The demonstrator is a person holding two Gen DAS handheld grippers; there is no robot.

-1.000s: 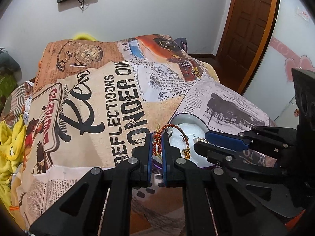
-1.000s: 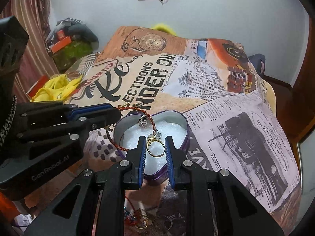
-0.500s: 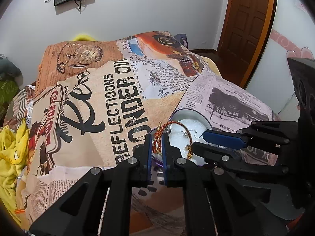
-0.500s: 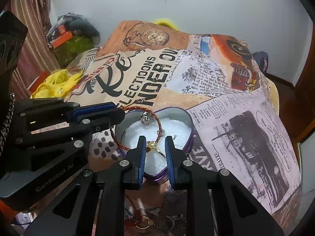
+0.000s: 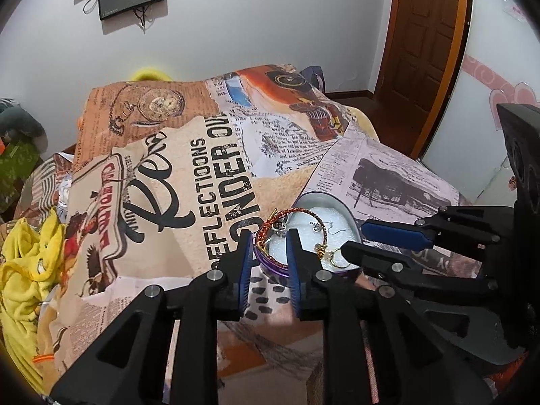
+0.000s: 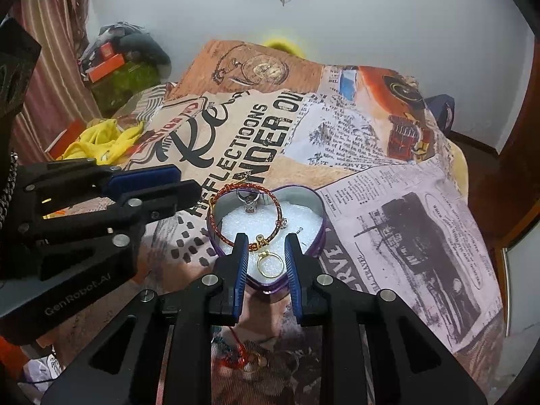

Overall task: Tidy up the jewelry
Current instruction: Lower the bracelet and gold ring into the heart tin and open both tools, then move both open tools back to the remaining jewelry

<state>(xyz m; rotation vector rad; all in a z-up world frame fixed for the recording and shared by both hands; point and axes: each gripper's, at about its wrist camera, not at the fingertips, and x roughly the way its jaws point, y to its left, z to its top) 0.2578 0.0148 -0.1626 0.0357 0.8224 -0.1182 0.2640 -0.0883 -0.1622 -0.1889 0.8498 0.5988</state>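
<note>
A purple heart-shaped tin [image 6: 321,210] with white lining sits on the printed bedspread; it also shows in the left wrist view [image 5: 347,214]. A red-and-gold braided bracelet [image 6: 276,210] leans over its left rim, also seen in the left wrist view [image 5: 317,218]. A gold ring [image 6: 268,264] lies on the lining near the tin's tip, with a silver ring [image 6: 249,200] and small earrings [image 6: 284,223] farther in. My right gripper [image 6: 264,243] is open above the gold ring. My left gripper [image 5: 269,240] is open, just clear of the bracelet.
More loose jewelry [image 6: 243,359] lies on the bedspread under the right gripper. Yellow cloth [image 5: 20,270] is bunched at the bed's left edge. A wooden door [image 5: 428,33] stands at the right. Clutter [image 6: 118,64] is piled beside the far left of the bed.
Both grippers have opened. The left let go of the bracelet, which now rests on the tin's rim. The right released the gold ring onto the lining.
</note>
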